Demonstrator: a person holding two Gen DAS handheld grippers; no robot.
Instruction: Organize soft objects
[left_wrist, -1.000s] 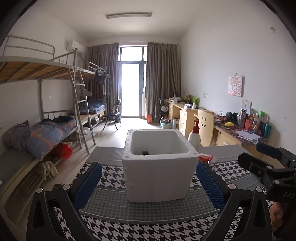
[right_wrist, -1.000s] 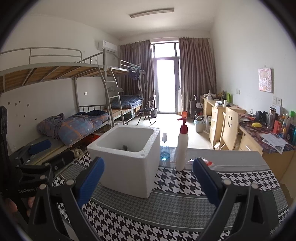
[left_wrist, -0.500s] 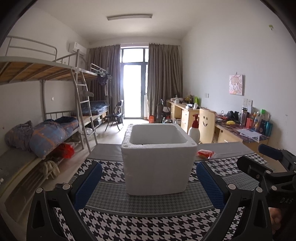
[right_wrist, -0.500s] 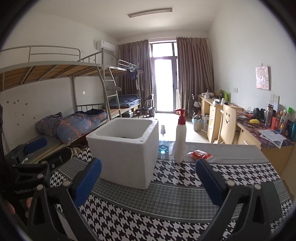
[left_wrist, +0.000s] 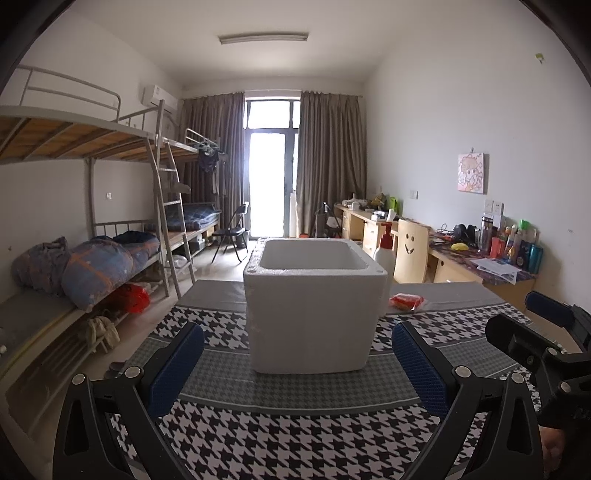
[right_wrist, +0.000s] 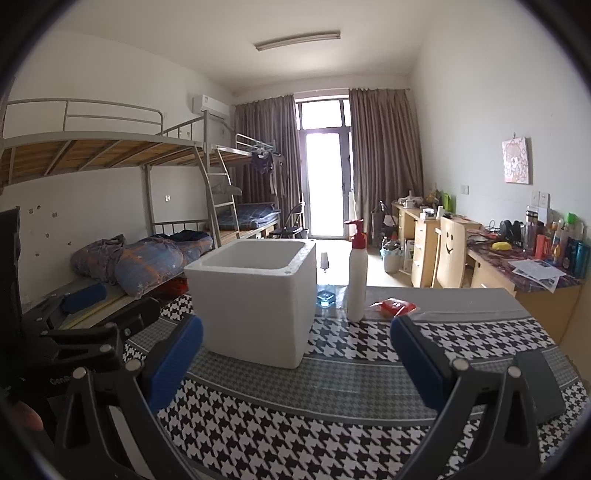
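A white foam box (left_wrist: 312, 306) stands open-topped on the houndstooth table cloth (left_wrist: 280, 439); it also shows in the right wrist view (right_wrist: 255, 299). A small red soft packet (left_wrist: 406, 301) lies on the table behind the box to its right, and shows in the right wrist view (right_wrist: 397, 307). My left gripper (left_wrist: 297, 363) is open and empty, low over the table in front of the box. My right gripper (right_wrist: 295, 360) is open and empty, in front of the box and to its right. The box's inside is hidden.
A white pump bottle with a red top (right_wrist: 357, 273) stands beside the box, with a small glass bottle (right_wrist: 325, 291) behind. A dark flat object (right_wrist: 541, 384) lies at the table's right. Bunk beds (left_wrist: 92, 258) line the left, desks (left_wrist: 480, 258) the right.
Both grippers have dropped lower and pulled back slightly, so the box's inside is no longer seen. Both stay open and empty.
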